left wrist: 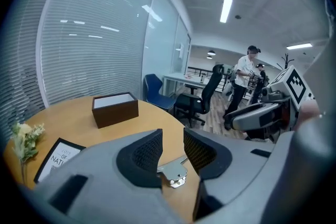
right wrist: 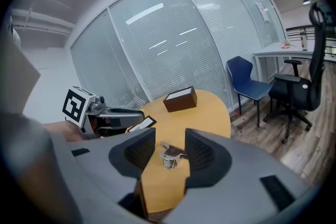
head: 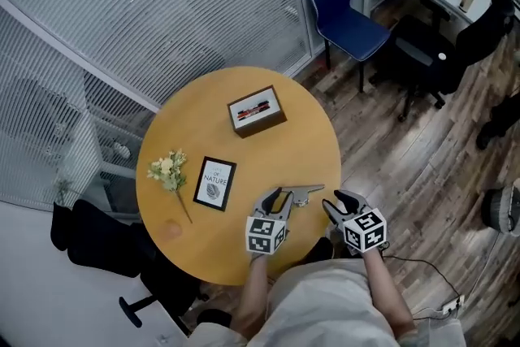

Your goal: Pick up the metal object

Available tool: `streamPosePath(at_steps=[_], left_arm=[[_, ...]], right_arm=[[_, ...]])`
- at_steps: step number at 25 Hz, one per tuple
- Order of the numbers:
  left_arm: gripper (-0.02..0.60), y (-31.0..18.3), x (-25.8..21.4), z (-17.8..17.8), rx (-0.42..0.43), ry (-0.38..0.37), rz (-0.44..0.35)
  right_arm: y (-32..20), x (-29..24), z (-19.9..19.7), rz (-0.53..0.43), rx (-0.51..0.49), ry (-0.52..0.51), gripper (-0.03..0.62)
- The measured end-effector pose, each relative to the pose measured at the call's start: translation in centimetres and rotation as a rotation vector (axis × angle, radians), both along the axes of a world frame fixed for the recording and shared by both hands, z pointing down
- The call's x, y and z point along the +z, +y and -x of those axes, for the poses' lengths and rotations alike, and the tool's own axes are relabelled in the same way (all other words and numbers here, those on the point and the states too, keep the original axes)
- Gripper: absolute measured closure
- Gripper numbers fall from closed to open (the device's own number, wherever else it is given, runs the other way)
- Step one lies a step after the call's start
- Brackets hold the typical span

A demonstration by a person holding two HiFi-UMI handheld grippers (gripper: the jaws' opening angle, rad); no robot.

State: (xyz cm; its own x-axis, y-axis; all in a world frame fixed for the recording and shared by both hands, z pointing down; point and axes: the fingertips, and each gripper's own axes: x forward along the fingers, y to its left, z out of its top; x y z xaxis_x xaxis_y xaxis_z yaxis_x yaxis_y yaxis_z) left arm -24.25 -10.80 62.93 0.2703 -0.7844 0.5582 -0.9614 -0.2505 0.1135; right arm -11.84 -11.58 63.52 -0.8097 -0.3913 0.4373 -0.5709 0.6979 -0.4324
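At the near edge of the round desk [head: 309, 142], I see the metal object [head: 305, 193] lying flat on the wood. It is just beside the tips of my left gripper [head: 280, 201], with my right gripper [head: 340, 206] near its other side. Both grippers stand narrowly open and hold nothing (each gripper view shows the object through the gap between its jaws). Farther back sit a brown box [head: 257, 110], a framed card [head: 215, 183] and a sprig of flowers [head: 168, 171].
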Motion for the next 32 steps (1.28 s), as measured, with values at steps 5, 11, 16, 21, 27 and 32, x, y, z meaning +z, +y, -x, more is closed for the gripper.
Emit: streamPosePath(at_steps=[5, 11, 16, 21, 27, 32], left_arm=[[0.459, 0.5, 2.3, 0.0, 0.116, -0.050, 0.024], [0.459, 1.0, 5.5, -0.4, 0.275, -0.161, 0.070], [0.459, 1.4, 7.3, -2.2, 0.451, -0.263, 0.088], [0.459, 1.6, 9.3, -3.9, 0.615, -0.354, 0.097], [0.459, 2.3, 11.5, -5.2, 0.729, -0.431, 0.129], [0.459, 2.8, 13.1, -5.2, 0.791, -0.480, 0.152]], right_arm=[[1.2, 0.6, -1.2, -0.001, 0.058, 0.016, 0.422], [2.0, 1.1, -1.9, 0.014, 0.113, 0.004, 0.422], [2.8, 1.4, -1.8, 0.016, 0.107, 0.017, 0.422], [3.4, 1.9, -2.1, 0.007, 0.090, 0.053, 0.422], [3.6, 2.2, -2.7, 0.016, 0.090, 0.065, 0.422], [4.0, 2.3, -1.4, 0.006, 0.043, 0.090, 0.422]])
